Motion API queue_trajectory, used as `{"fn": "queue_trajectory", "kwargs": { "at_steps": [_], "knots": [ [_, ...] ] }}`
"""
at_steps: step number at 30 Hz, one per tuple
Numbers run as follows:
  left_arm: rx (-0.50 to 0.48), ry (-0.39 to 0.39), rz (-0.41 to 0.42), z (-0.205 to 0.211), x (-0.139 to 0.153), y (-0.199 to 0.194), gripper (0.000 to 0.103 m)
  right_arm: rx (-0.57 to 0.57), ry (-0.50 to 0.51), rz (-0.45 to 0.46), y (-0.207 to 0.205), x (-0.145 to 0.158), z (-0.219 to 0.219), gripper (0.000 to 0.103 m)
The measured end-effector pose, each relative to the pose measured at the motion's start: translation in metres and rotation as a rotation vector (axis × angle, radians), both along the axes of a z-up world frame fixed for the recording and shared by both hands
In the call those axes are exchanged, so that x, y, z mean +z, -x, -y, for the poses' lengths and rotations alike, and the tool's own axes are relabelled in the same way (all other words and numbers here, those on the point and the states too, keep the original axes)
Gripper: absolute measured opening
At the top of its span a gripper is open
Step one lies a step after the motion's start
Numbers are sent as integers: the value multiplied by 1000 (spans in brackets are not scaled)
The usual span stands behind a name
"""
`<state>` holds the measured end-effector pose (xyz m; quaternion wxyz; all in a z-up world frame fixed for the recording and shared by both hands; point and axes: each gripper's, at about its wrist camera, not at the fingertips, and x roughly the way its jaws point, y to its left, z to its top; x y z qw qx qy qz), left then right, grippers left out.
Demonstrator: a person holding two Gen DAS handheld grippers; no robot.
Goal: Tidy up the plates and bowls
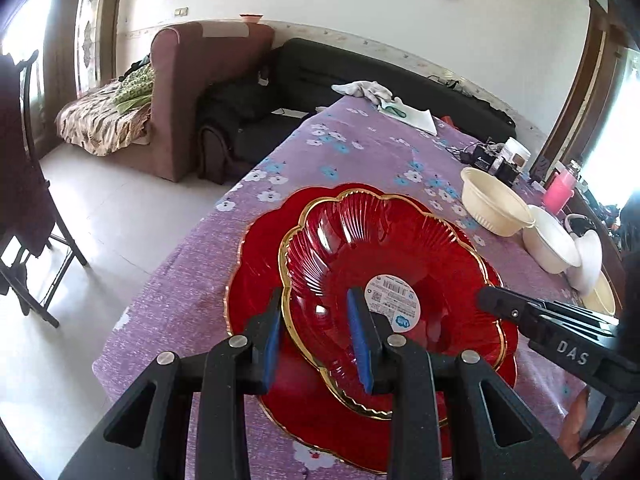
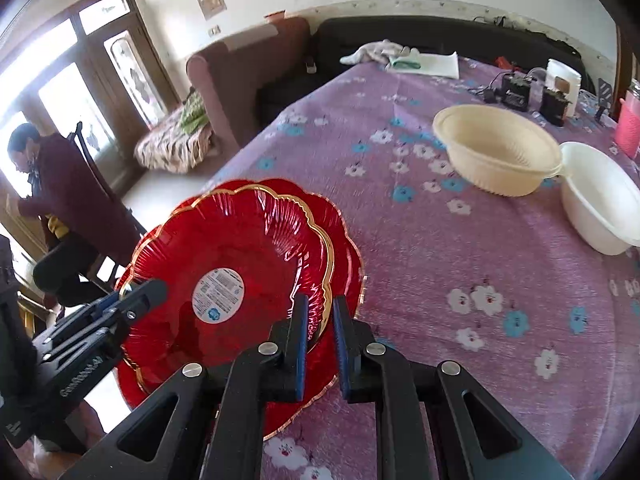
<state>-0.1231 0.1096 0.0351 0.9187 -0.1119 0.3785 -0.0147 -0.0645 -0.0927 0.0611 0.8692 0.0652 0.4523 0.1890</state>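
Observation:
A smaller red plate [image 1: 384, 248] with a gold scalloped rim and a white round label rests on a larger red plate [image 1: 256, 256] on the purple flowered tablecloth [image 1: 360, 148]. My left gripper [image 1: 316, 320] straddles the smaller plate's near-left rim, jaws apart around it. My right gripper [image 2: 320, 320] has its jaws narrowly on either side of the smaller red plate's [image 2: 224, 240] right rim, over the larger plate [image 2: 348, 248]. The right gripper also shows in the left wrist view [image 1: 496, 300]. A cream bowl [image 1: 496, 204] and a white bowl [image 1: 552, 244] stand at the right.
The cream bowl [image 2: 496, 152] and white bowl [image 2: 600, 196] touch at their rims. Black electronics [image 2: 516, 92], a white jar [image 2: 564, 80] and a pink cup [image 2: 628, 128] stand at the far right. A cloth [image 2: 376, 52] and paper lie at the far edge. A person [image 2: 60, 200] sits left.

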Motion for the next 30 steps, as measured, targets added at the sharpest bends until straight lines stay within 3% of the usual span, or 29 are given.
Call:
{"fn": "queue_trajectory", "kwargs": {
  "at_steps": [11,14,21,30],
  "knots": [
    [-20,-20,-32,3,3,-2,42,31,93,6,-6,-2,-18,14],
    [-37,-27,-41,7,3,-2,51,37,104,-2,-7,-4,-21,14],
    [-94,-66,-61,22,7,1,83,41,112,-8,-11,-5,-24,14],
    [-99,-65,-63,20,7,1,83,47,96,-7,-11,-6,-21,14]
  ]
}}
